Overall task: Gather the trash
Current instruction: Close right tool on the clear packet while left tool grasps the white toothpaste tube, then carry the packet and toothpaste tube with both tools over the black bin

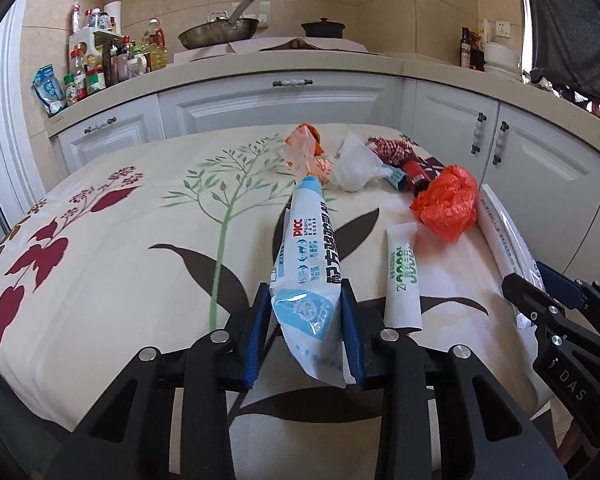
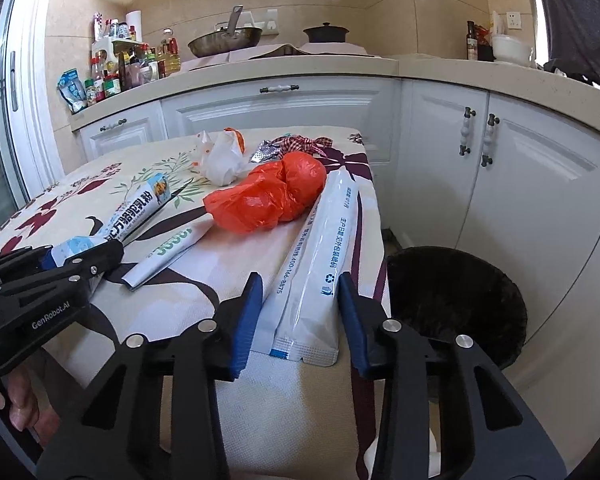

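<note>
My left gripper (image 1: 306, 334) is shut on a blue-and-white packet (image 1: 308, 256), which lies lengthwise on the table; the packet also shows in the right wrist view (image 2: 136, 210). My right gripper (image 2: 300, 316) is open, its jaws either side of the near end of a long white wrapper (image 2: 320, 256) at the table's right edge. A white tube with green print (image 1: 402, 276) lies between the two. A crumpled orange bag (image 2: 268, 196) lies beyond. A black bin (image 2: 456, 300) stands on the floor right of the table.
The table has a flowered cloth (image 1: 112, 240). A white crumpled bag (image 1: 356, 166), an orange-and-clear wrapper (image 1: 306, 148), a checked cloth scrap (image 1: 392, 146) and a red item (image 1: 414, 174) lie at the far end. White cabinets (image 2: 540, 184) and a cluttered counter (image 1: 284, 58) surround it.
</note>
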{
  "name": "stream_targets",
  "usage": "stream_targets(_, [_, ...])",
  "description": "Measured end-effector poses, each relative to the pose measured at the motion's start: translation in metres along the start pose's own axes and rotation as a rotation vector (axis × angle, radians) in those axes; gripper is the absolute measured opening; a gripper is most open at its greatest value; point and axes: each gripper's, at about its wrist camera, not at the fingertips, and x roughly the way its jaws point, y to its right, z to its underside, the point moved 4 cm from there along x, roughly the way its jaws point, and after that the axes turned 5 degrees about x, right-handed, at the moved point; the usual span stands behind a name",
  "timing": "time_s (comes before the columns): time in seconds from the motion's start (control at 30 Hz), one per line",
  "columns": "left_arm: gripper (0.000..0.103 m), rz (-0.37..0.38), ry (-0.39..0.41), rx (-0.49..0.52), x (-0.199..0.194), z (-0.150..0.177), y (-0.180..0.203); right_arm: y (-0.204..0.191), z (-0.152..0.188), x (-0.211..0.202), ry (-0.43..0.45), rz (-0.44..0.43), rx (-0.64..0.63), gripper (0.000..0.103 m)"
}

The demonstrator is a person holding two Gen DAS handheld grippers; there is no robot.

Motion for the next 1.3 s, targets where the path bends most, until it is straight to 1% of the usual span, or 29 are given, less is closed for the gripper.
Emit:
stream_targets(0.2, [0.034,-0.019,0.018,0.001,-0.008,-0.006,-0.002,0.001,-0.002,-0.005,0.006,-0.011,0.005,0.032])
stream_targets(0.37, [0.034,-0.009,0.054,-0.007,-0.019,-0.015,0.000,0.003,-0.008,-0.014,0.031,-0.009,-0.004,0.028])
stream_targets(0.53, [0.034,0.017,0.100,0.006,-0.027,-0.029,0.010,0.011,-0.017,-0.024,0.062,0.002,0.005,0.026])
stream_targets(0.7, [0.034,0.060,0.118,0.020,-0.028,-0.039,0.025,0.022,-0.025,-0.032,0.087,0.011,0.022,0.022])
stream_targets(0.9, [0.034,0.137,0.128,0.064,-0.026,-0.052,0.059,0.054,-0.039,-0.044,0.134,0.053,0.054,0.021])
stream_targets(1.07, [0.034,0.199,0.135,0.124,-0.017,-0.063,0.104,0.094,-0.046,-0.045,0.155,0.112,0.075,0.021])
stream_targets(1.2, [0.034,0.245,0.120,0.161,-0.004,-0.069,0.142,0.124,-0.048,-0.038,0.150,0.143,0.089,0.021])
stream_targets(1.3, [0.034,0.260,0.110,0.183,0.008,-0.075,0.167,0.146,-0.048,-0.030,0.139,0.163,0.095,0.021])
